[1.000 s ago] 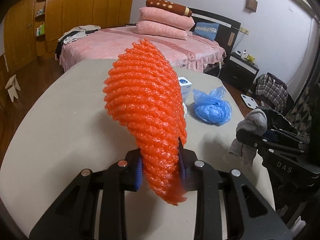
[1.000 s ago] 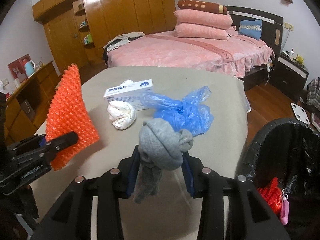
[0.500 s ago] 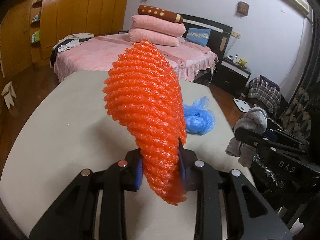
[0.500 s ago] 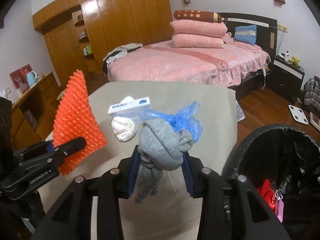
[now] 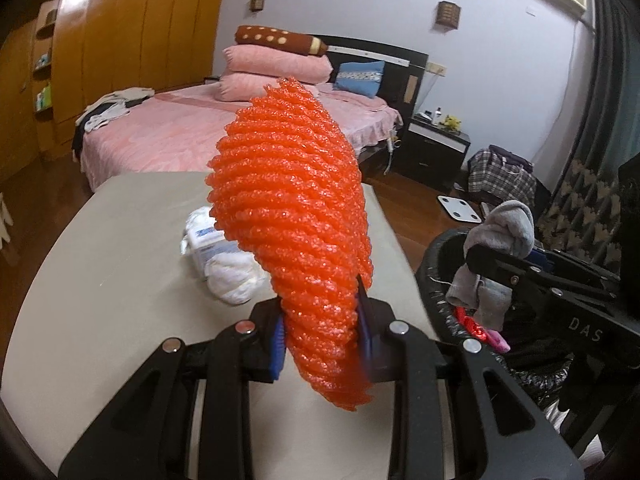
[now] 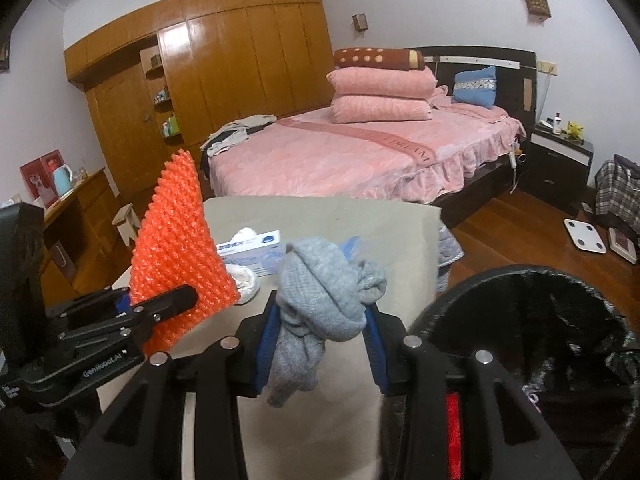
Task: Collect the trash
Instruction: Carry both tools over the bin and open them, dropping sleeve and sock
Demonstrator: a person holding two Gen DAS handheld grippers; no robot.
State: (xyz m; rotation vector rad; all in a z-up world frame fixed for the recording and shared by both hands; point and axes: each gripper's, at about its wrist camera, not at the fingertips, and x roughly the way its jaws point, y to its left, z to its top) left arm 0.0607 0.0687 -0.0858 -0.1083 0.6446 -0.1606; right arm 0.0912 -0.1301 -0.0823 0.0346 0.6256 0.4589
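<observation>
Left hand-held gripper pinching orange foam net above table; right hand-held gripper clamping grey sock beside black bin.

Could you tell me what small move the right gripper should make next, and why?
Probably carry the grey sock a little further right over the black bin before letting go: the right gripper is shut on it, and the sock sits left of the bin's rim.

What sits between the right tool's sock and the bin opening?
Nothing. In the right wrist view only bare table separates the grey sock in the right tool from the black bin rim.
</observation>
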